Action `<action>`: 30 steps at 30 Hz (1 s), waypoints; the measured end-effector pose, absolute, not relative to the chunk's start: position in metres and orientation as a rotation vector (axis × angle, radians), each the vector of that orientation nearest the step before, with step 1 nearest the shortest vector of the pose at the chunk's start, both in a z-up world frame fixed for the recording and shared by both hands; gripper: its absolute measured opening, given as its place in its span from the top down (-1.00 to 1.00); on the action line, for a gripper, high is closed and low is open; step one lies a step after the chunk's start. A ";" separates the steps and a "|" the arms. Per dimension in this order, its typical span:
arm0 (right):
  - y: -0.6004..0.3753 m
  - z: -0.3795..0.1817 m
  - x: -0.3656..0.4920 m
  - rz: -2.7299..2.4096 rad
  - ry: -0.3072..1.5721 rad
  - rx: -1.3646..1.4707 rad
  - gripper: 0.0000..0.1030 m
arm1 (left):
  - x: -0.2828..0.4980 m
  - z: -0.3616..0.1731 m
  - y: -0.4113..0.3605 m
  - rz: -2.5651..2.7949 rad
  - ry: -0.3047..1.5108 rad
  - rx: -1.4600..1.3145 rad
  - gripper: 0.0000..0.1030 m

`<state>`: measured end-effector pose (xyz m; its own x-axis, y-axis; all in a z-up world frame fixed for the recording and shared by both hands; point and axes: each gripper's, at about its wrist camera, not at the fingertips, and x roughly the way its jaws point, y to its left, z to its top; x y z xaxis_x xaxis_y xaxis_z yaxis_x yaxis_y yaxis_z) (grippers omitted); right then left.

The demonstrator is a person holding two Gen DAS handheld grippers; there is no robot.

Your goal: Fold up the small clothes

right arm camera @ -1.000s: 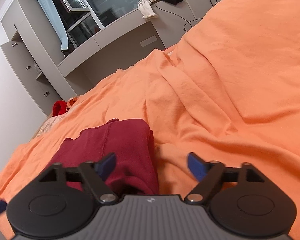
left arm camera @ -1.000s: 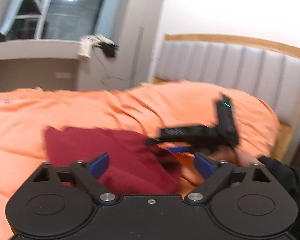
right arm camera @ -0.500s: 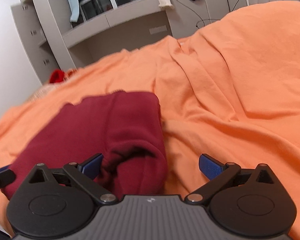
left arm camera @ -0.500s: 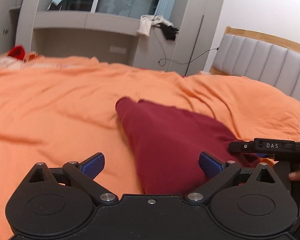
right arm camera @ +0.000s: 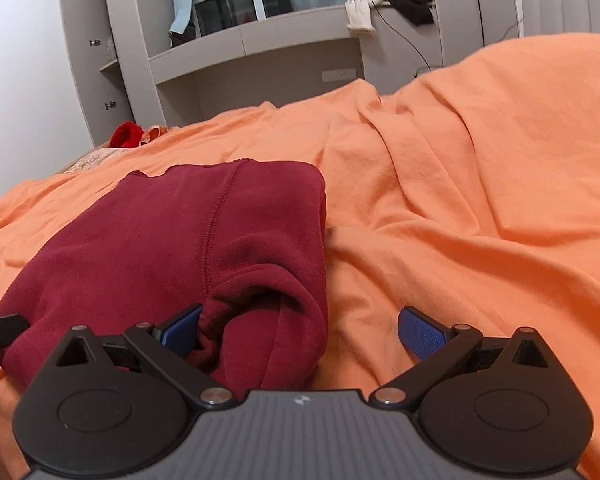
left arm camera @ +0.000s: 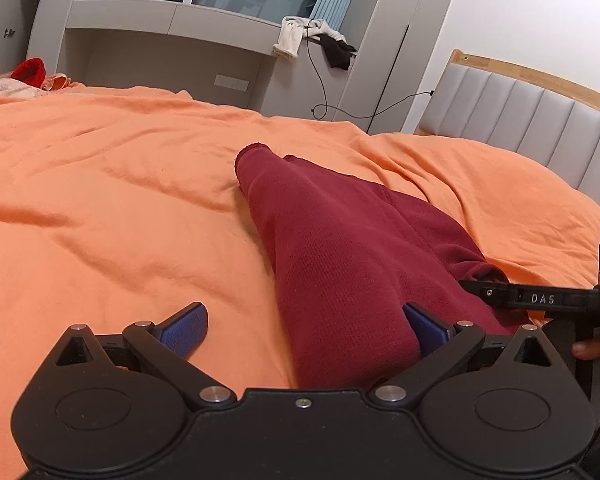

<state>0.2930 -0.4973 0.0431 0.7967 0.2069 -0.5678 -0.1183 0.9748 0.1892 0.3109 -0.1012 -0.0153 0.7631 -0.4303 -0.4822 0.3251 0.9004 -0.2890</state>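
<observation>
Dark red knit garment (left arm camera: 340, 248), folded into a long wedge, lies on the rumpled orange bedsheet (left arm camera: 100, 200); long axis runs from the grippers toward the grey shelf unit (left arm camera: 172, 24), narrow end farthest, bulky rolled end (right arm camera: 268, 312) nearest. Left gripper (left arm camera: 306, 326) wide open, garment's near edge between its blue pads; right gripper (right arm camera: 300, 330) also wide open (left pad touching the roll, nothing clamped). Grey padded headboard (left arm camera: 540, 128) beyond; white and black clothes (left arm camera: 316, 40) draped on the shelf.

orange duvet (left arm camera: 100, 208) | grey padded headbd (left arm camera: 540, 128) | grey shelf unit (right arm camera: 260, 40) w/ white+black clothes (left arm camera: 312, 40)
</observation>
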 end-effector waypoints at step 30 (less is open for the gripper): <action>-0.490 0.044 0.284 0.065 0.615 0.237 -1.00 | 0.293 0.000 -0.109 -0.338 0.560 -0.194 -0.99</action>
<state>0.2839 -0.4900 0.0438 0.8159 0.1306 -0.5632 0.0096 0.9710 0.2390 0.2927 -0.1090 0.0005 0.7940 -0.3650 -0.4862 0.2605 0.9268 -0.2705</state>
